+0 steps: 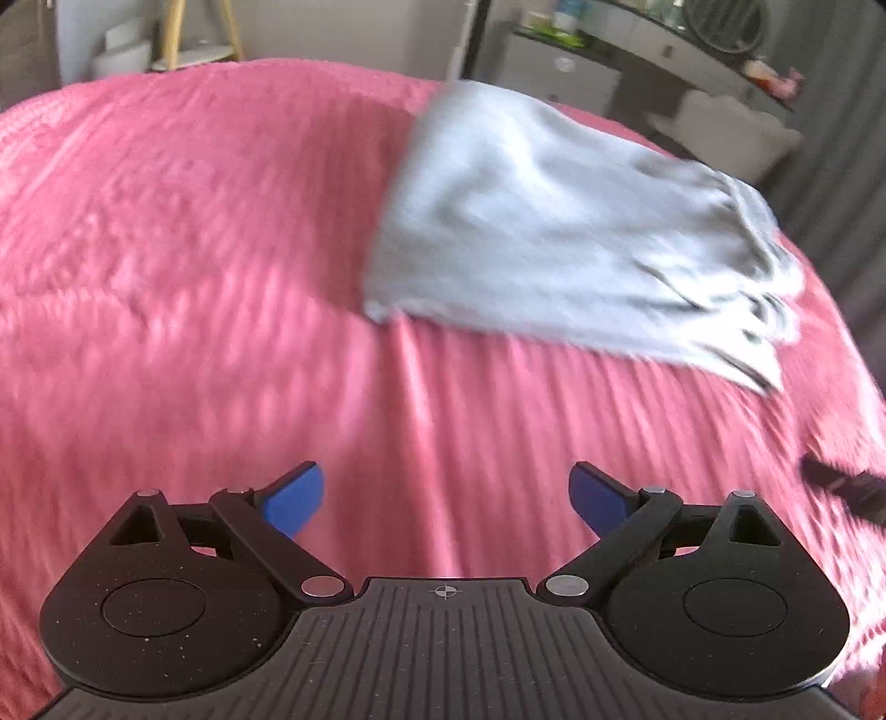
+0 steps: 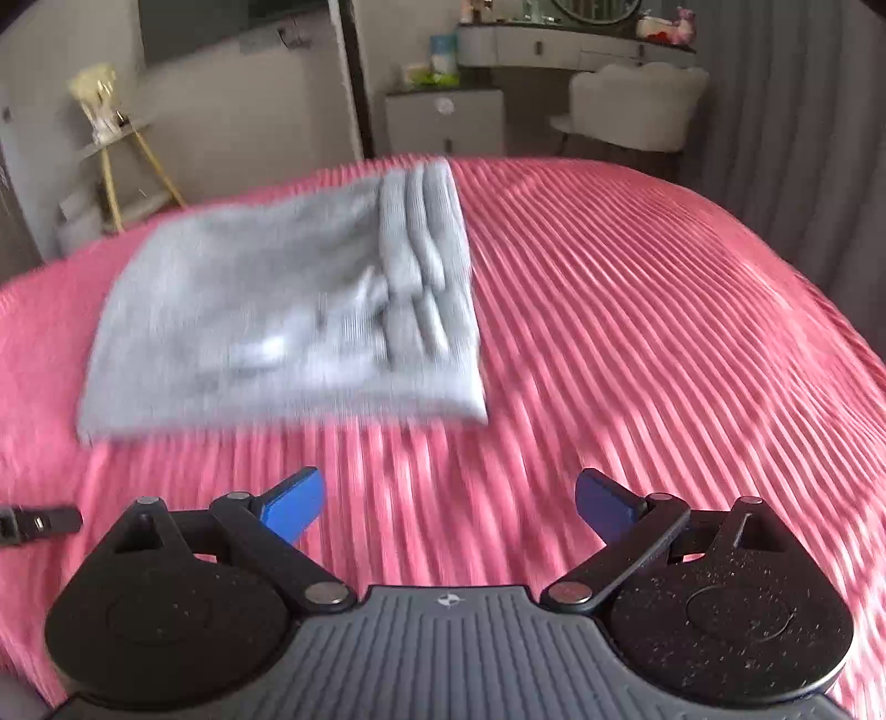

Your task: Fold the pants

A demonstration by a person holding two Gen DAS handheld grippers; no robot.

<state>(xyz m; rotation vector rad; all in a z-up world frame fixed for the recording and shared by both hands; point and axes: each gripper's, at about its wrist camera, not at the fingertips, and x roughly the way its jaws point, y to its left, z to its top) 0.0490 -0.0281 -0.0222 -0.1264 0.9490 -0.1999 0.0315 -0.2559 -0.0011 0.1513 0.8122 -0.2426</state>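
Note:
Light grey pants lie folded into a compact rectangle on the pink ribbed bedspread. They also show in the right wrist view, with the gathered waistband along their right edge. My left gripper is open and empty, above the bedspread, short of the pants and to their left. My right gripper is open and empty, above the bedspread, short of the pants' near edge. Both views are blurred by motion.
The tip of the right gripper shows at the right edge of the left wrist view; the left gripper's tip shows at the left edge of the right view. Beyond the bed stand a white chair, a dressing table and a yellow-legged side table.

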